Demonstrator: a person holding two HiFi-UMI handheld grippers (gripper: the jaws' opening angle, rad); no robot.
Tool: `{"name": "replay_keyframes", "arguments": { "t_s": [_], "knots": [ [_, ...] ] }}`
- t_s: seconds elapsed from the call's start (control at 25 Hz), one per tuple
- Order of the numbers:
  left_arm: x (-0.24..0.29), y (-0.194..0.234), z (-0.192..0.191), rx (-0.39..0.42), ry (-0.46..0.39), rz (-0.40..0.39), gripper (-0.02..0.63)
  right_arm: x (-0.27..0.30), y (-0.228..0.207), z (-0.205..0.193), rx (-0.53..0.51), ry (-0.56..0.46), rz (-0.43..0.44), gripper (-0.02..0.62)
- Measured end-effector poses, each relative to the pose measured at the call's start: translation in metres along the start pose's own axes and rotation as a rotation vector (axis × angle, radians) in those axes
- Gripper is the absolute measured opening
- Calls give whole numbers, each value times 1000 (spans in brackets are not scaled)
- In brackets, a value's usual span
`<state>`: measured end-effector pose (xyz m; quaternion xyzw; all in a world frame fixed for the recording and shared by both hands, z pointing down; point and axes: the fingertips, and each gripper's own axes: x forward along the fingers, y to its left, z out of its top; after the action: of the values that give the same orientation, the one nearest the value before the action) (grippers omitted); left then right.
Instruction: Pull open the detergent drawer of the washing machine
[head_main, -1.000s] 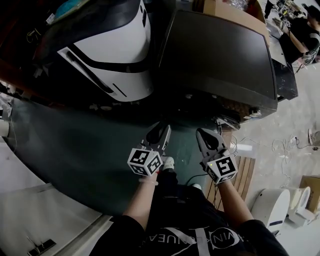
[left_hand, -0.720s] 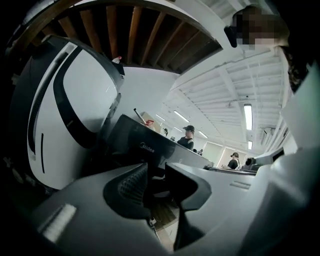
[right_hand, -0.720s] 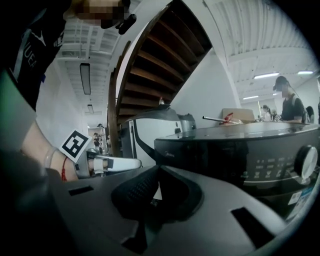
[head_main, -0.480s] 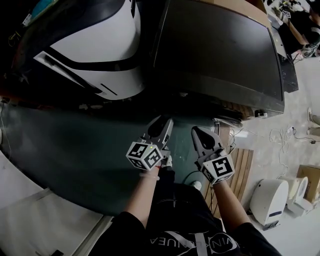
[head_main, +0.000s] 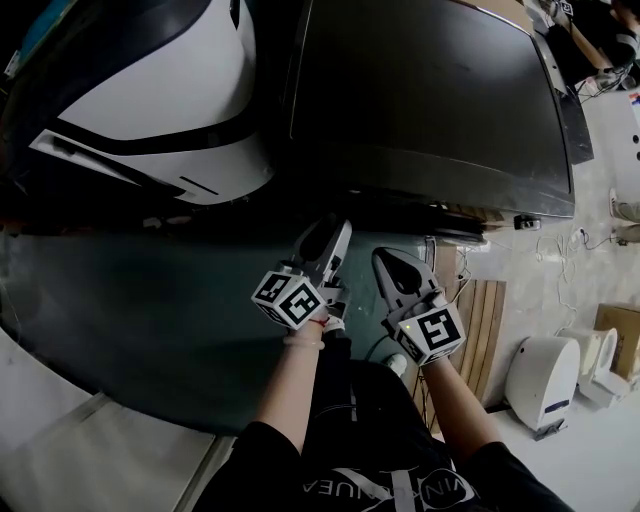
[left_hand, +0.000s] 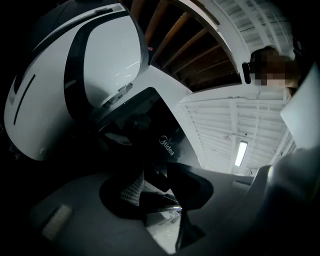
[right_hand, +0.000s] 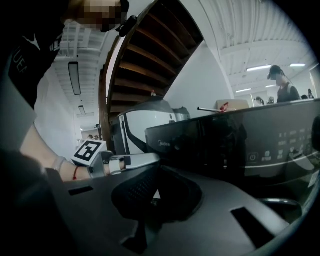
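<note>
A dark washing machine (head_main: 430, 90) fills the top of the head view. Its glossy front panel (right_hand: 210, 145) carries a logo at the left end and lit buttons at the right; no drawer outline or handle shows in the dim light. My left gripper (head_main: 336, 238) hangs just below the machine's front edge, apart from it. Its jaws are opening and nothing lies between them (left_hand: 150, 192). My right gripper (head_main: 384, 262) is beside it, to the right and slightly lower. Its jaws look shut and empty (right_hand: 155, 192).
A white rounded machine (head_main: 170, 100) stands left of the washer. A dark floor mat (head_main: 120, 300) lies below it. A wooden pallet (head_main: 485, 330), loose cables and a white appliance (head_main: 540, 375) sit on the floor at the right. A person in a cap (right_hand: 282, 85) stands far behind.
Both grippers have crept toward the washer's front edge, and the view has shifted so the machine looms larger. The left gripper has rolled slightly.
</note>
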<state>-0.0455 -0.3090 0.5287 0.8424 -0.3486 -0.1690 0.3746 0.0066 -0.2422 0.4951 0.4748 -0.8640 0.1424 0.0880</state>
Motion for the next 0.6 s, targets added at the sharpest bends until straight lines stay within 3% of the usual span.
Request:
{"name": "replay_keyframes", "arguments": {
  "t_s": [0.16,0.6],
  "knots": [
    [8,3,-1,-63,-13,-52,168,8,-1,-7,1,-4,-4,12],
    [25,6,10,-184,-126,-167,191,14,-5,-14,13,-9,-10,12]
  ]
}}
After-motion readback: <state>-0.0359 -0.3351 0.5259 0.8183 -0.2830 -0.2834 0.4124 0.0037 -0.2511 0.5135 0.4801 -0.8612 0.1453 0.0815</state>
